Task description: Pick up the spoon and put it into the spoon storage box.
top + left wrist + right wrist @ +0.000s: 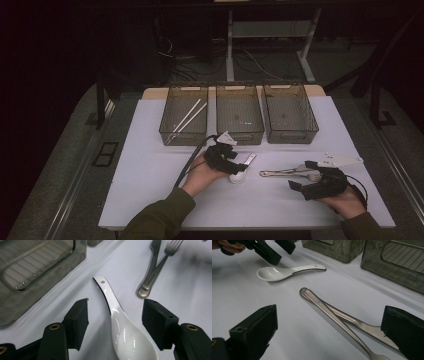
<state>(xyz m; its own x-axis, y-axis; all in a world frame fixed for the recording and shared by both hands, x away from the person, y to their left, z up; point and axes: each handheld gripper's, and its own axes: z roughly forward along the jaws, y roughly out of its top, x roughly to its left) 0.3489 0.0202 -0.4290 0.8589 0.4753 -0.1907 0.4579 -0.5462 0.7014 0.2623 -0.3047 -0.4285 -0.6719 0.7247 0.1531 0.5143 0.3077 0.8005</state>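
Note:
A white ceramic spoon [122,327] lies on the white table, bowl toward me and handle pointing away. My left gripper [116,312] hangs just above it, open, one jaw on each side of the spoon and neither pad touching it. From above, the left gripper [234,167] covers part of the spoon [239,176]. A metal fork and knife [332,310] lie crossed to the right. My right gripper [329,327] is open low over the table, with their far ends between its jaws and untouched. The right gripper [302,176] stands near the front right.
Three dark see-through bins [239,115] stand in a row at the back of the table. The left bin [184,115] holds a pair of light chopsticks [186,117]. The table's front edge [240,226] runs close to both forearms.

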